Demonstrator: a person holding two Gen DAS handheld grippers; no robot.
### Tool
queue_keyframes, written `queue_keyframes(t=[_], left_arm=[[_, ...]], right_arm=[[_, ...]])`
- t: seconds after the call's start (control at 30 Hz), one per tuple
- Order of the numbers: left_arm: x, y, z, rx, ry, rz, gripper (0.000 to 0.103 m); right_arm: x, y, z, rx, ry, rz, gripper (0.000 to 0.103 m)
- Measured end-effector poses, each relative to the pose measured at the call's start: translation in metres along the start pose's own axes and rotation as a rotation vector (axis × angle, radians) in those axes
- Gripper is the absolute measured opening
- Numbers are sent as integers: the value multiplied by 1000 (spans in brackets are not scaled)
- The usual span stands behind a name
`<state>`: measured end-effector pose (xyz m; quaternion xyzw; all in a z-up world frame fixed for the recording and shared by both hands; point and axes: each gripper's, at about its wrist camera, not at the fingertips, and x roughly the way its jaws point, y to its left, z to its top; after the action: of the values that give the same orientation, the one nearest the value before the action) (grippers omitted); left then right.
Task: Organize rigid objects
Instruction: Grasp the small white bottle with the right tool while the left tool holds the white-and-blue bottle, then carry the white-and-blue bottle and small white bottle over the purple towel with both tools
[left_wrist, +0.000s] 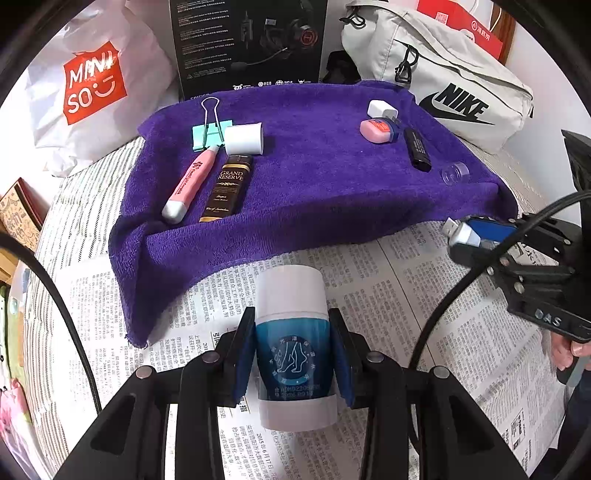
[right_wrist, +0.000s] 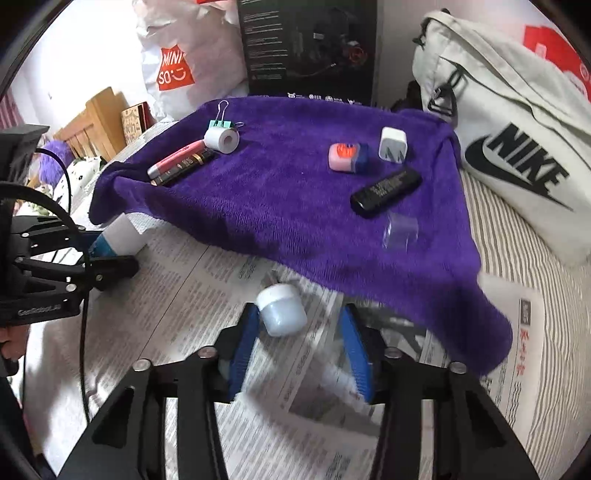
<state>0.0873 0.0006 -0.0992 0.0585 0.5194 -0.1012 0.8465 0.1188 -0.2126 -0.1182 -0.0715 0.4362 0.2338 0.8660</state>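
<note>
Blue-and-white cylindrical bottle (left_wrist: 295, 339) clamped upright in left gripper (left_wrist: 293, 354), for carrying to purple towel (left_wrist: 314, 177).
Right gripper (right_wrist: 297, 343) part-open around small white USB reader (right_wrist: 282, 310), grip unclear.

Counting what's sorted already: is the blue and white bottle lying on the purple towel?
No, the bottle sits between the left gripper pads, over newspaper.

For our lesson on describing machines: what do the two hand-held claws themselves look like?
Both claws are black, angular linkage frames with round silver bolt heads and flat blue pads inside the fingers. The left claw and the right claw each trail a black cable. Raised lettering marks each claw's side.
</note>
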Motion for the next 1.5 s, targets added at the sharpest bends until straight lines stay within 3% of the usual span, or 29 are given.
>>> queue_keyframes(t=[0.03,0.67,0.97,1.5], left_arm=[[0,0,0,-2,-1,-1,36],[-3,4,-3,-10,-32,-32,35],[-19,14,-2,-41,-64,-81,35],[-32,16,10,-40,-83,-90,35]], right_arm=[[1,1,2,-8,-2,-5,24],[3,7,3,-13,6,-38,23],[-18,-6,2,30,6,-19,23],[-44,-24,8,73,-38,-6,23]])
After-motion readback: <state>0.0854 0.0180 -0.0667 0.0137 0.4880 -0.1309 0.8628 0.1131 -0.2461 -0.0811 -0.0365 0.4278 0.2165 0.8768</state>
